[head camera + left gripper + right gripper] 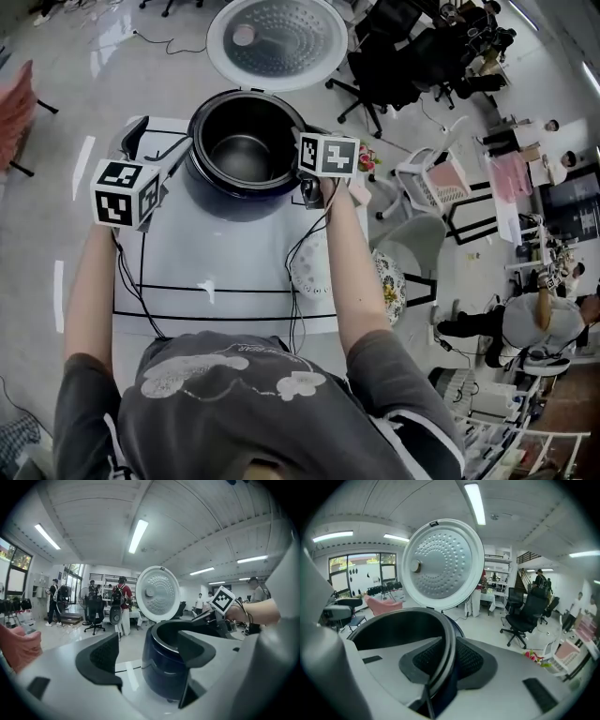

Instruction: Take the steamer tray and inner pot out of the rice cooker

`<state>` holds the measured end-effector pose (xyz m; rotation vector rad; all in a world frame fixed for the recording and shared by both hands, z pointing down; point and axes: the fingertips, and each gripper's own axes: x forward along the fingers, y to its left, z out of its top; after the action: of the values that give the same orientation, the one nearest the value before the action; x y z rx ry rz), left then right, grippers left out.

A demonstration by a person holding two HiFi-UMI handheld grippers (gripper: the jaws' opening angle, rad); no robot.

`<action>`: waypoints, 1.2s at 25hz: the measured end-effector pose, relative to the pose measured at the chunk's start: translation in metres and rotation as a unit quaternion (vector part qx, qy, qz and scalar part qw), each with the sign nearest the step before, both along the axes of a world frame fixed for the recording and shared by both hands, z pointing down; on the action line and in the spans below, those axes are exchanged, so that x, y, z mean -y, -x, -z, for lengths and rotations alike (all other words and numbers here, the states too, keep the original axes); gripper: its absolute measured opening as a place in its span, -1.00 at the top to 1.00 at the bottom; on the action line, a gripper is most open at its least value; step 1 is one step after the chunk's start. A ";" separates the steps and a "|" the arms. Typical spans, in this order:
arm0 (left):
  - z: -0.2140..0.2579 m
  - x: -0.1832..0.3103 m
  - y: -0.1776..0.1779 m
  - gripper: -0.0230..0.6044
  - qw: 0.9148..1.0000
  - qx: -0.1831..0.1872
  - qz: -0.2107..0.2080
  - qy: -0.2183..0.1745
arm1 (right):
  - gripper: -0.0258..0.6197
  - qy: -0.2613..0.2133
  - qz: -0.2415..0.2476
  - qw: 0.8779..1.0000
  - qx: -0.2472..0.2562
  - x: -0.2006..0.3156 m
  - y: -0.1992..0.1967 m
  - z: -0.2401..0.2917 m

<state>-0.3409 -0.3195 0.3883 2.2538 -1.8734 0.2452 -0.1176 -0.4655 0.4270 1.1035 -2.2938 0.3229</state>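
Rice cooker (pixel 234 202) stands upright on the white table (pixel 225 253), at its far end from me. The lid (pixel 277 42) is swung fully open on the far side, with its perforated inner face turned towards me.

The inner pot (pixel 241 155) is seated in the cooker. Its mouth faces straight up and its axis is vertical, with no tilt that I can read. From the head view I see down into it to the bare bottom.

Right gripper (pixel 446 660): jaws drawn in close on the pot's thin dark rim at the cooker's right side. One pad is inside the rim and one outside, and both lie against it. The rim runs away from me between the pads, curving left. The cooker's blue wall shows just below the outer pad.

Left gripper (pixel 146 644): jaws spread wide with nothing in them. It points nearly level at the cooker's left flank, near it, and I can't confirm touch. The right gripper's marker cube (pixel 221 599) shows past the cooker.

A white perforated round piece, which I take to be the steamer tray (pixel 314 277), lies flat at the table's right edge under my right forearm. It is well clear of the cooker.
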 end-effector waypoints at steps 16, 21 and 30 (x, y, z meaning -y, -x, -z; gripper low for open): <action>0.002 0.075 -0.037 -0.31 0.993 0.067 -0.072 0.062 | 0.63 -0.007 0.006 0.995 0.098 -0.012 0.016 0.052; -0.022 0.116 -0.049 -0.24 0.975 0.140 -0.108 0.132 | 0.64 -0.005 0.011 0.994 0.111 -0.010 0.017 0.053; -0.056 0.148 -0.055 0.23 0.918 0.306 -0.147 0.204 | 0.63 0.007 0.021 0.992 0.123 -0.007 0.017 0.051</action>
<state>-0.2858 -0.4672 0.4446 2.2892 -1.4809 1.3867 -0.1350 -0.4581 0.3764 1.0555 -2.5223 0.4813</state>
